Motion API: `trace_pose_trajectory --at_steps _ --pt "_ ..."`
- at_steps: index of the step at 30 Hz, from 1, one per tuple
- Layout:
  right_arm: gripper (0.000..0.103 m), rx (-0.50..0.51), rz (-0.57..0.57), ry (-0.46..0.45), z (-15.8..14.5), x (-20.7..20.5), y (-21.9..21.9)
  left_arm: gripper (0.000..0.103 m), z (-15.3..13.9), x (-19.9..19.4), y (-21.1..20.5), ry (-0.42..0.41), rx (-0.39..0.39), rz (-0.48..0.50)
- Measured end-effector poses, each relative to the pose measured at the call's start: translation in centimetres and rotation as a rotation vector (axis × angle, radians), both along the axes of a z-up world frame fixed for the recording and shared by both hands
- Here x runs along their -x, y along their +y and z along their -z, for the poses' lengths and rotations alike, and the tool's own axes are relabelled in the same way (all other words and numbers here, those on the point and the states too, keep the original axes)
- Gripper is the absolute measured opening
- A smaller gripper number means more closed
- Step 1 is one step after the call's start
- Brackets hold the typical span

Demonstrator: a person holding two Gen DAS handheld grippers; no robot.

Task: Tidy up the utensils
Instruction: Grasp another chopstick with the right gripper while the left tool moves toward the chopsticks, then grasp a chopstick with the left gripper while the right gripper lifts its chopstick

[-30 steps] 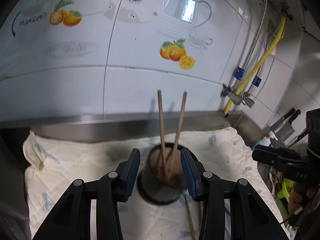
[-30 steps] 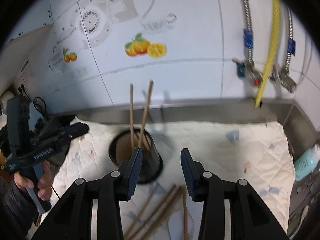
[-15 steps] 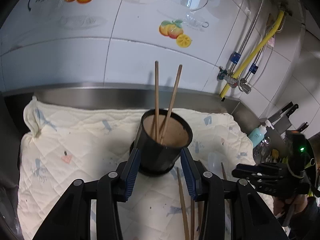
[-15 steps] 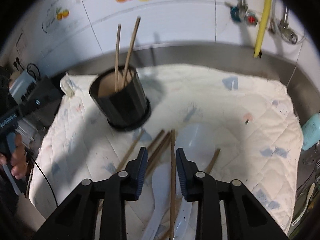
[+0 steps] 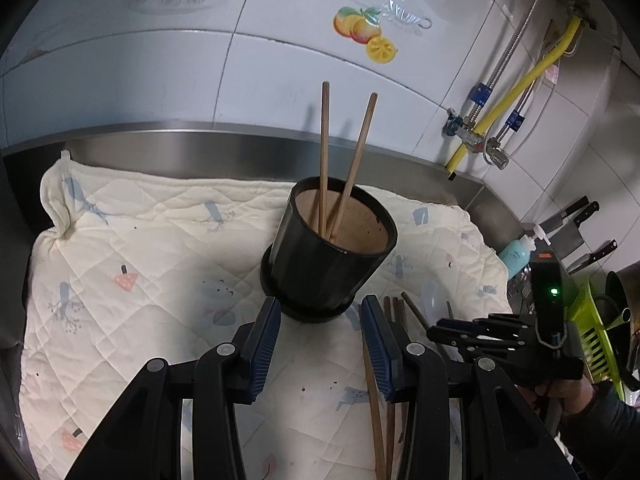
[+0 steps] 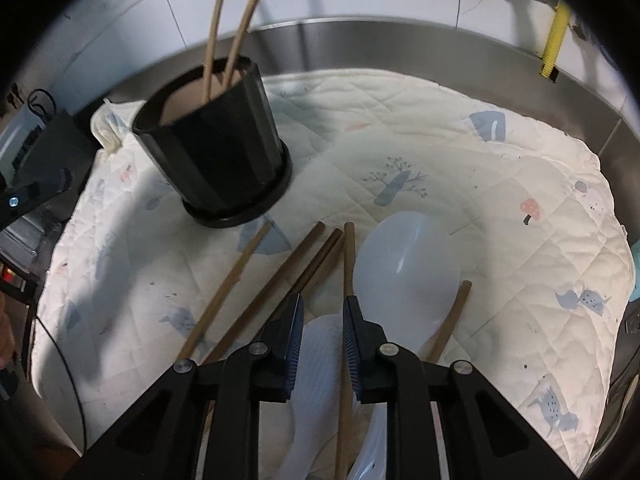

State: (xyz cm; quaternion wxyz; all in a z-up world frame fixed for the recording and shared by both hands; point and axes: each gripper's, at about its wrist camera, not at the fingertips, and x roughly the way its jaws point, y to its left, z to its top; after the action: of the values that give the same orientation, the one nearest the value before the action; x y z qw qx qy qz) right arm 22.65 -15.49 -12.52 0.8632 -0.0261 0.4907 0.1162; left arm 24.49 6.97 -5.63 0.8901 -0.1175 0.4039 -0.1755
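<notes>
A black utensil pot [image 5: 332, 256] holding two chopsticks [image 5: 325, 152] stands on the quilted cloth [image 5: 140, 248]. The left gripper [image 5: 320, 334] gapes empty before it. Only the right view shows white spoons [image 6: 404, 272] among loose chopsticks [image 6: 280, 276]; the right gripper [image 6: 322, 330], narrowly parted, straddles one chopstick [image 6: 348, 256].

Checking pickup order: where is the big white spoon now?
Right wrist view: white spoon lies on the quilted cloth, right of the loose chopsticks.

My right gripper [image 6: 322, 322] hides the lower shafts of the loose chopsticks [image 6: 280, 276] at 6 o'clock. The white spoon [image 6: 404, 268] handle runs off the bottom edge. Inside the black holder [image 6: 224, 152], the tips of 2 chopsticks [image 6: 230, 28] stay hidden.
</notes>
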Motion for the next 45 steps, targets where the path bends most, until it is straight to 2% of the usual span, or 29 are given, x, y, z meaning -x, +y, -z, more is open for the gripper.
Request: trace_pose_trajectory --at_steps 8,17,21,28,36,39,45 --pt "0.021 0.099 -0.015 0.022 1.1 -1.0 0.7 0.045 1.1 -0.5 -0.4 0.028 0.005 0.017" --pt "0.011 0.216 -0.048 0.023 1.7 -1.0 1.9 0.045 2.3 -1.1 -1.3 0.055 0.001 0.037" --pt "0.010 0.192 -0.036 0.023 1.5 -1.0 1.7 0.045 2.7 -1.3 -1.7 0.066 0.002 0.046" --pt "0.009 0.078 0.009 0.014 0.3 -0.5 -0.5 0.045 4.1 -1.7 -3.6 0.107 0.012 0.090" --pt "0.010 -0.040 0.067 -0.057 -3.0 1.9 -3.4 0.044 6.7 -2.5 -7.1 0.190 0.014 0.166" --pt "0.010 -0.074 0.086 -0.096 -4.3 3.1 -3.8 0.041 7.8 -2.8 -8.5 0.213 -0.014 0.192" --pt "0.010 -0.142 0.112 -0.151 -6.0 4.3 -4.5 0.028 10.1 -3.5 -10.9 0.249 -0.082 0.213"
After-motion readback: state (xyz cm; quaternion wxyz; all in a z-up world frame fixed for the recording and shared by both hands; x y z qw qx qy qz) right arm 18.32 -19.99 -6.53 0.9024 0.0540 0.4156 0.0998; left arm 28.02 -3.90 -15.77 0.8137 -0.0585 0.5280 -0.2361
